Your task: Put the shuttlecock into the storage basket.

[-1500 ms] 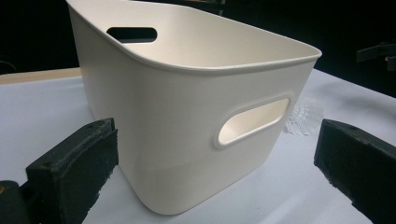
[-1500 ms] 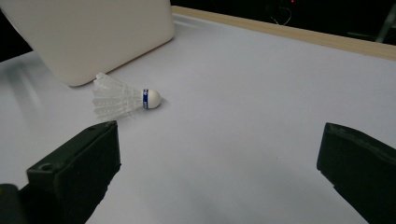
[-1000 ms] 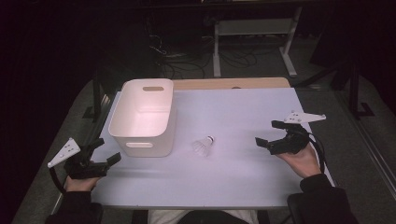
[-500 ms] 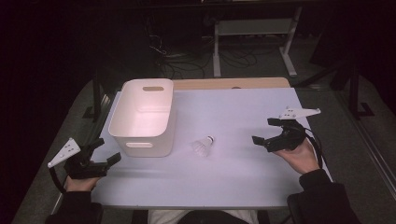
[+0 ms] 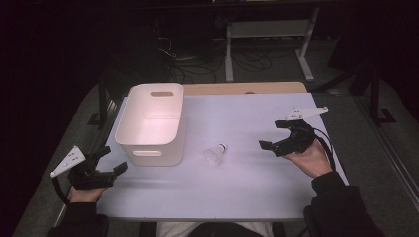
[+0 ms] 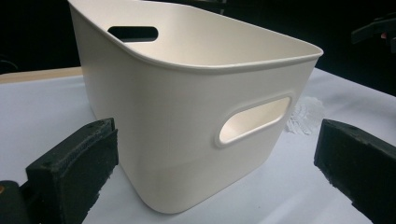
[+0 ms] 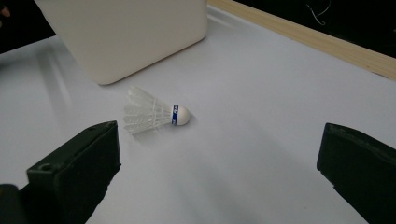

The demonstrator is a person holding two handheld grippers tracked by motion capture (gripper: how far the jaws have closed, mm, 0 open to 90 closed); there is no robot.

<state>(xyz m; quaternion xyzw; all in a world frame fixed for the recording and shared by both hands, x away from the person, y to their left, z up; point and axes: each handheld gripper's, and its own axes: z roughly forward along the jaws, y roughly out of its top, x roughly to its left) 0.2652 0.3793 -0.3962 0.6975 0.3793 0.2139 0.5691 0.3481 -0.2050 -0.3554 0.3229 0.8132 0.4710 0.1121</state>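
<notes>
Where visible, white tabletop [image 5: 257,192], seemingly dark room.

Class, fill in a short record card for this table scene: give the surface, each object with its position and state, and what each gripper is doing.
surface: white table
bin: white bin with handle cut-outs, upright, empty as far as seen, left part of table
shuttlecock: shuttlecock lying on its side beside the bin, cork with blue band pointing away from it
left gripper: left gripper, jaws open, near the bin's front corner, holding nothing
right gripper: right gripper, jaws open, aimed at the shuttlecock, apart from it
</notes>
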